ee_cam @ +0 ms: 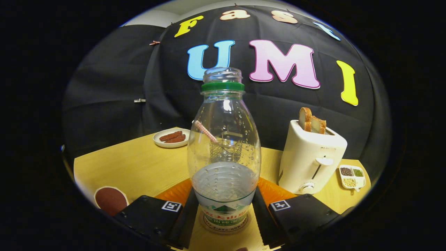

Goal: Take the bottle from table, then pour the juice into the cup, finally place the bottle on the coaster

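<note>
A clear plastic bottle [223, 139] with a green neck ring and no cap stands upright between my fingers, a little clear liquid in its lower part. Its base rests on a round printed coaster [223, 227] on the wooden table. My gripper [223, 191] is shut on the bottle, with both fingers [185, 212] against its lower sides. Seen through the bottle, just beyond it, a glass cup [226, 148] holds a pink striped straw [205, 131]. An orange mat [174, 193] lies beneath and behind the bottle.
A white toaster [310, 157] with bread slices stands beyond my right finger, a small divided dish of grains [352, 176] past it. A white plate [171, 137] with brown strips sits at the table's back left. A brown round disc [110, 200] lies by my left finger.
</note>
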Demonstrator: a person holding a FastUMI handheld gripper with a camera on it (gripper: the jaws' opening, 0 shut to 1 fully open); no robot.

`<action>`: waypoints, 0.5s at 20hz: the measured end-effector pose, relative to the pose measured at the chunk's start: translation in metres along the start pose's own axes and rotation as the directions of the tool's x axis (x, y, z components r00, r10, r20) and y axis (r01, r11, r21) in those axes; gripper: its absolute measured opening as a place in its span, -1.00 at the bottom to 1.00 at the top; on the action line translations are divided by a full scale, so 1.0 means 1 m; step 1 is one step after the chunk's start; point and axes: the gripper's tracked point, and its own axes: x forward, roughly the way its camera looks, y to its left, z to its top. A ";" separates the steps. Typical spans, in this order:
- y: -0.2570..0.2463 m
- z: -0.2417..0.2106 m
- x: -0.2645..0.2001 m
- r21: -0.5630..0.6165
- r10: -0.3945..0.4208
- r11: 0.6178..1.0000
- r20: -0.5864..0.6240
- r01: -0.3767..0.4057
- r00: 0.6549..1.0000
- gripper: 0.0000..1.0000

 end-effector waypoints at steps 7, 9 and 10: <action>-0.003 -0.011 0.001 0.020 -0.004 1.000 -0.015 0.004 1.000 0.59; -0.001 -0.014 0.000 0.029 0.005 1.000 -0.027 -0.004 1.000 0.77; 0.001 -0.015 -0.002 0.032 0.009 0.999 -0.035 -0.008 0.999 0.87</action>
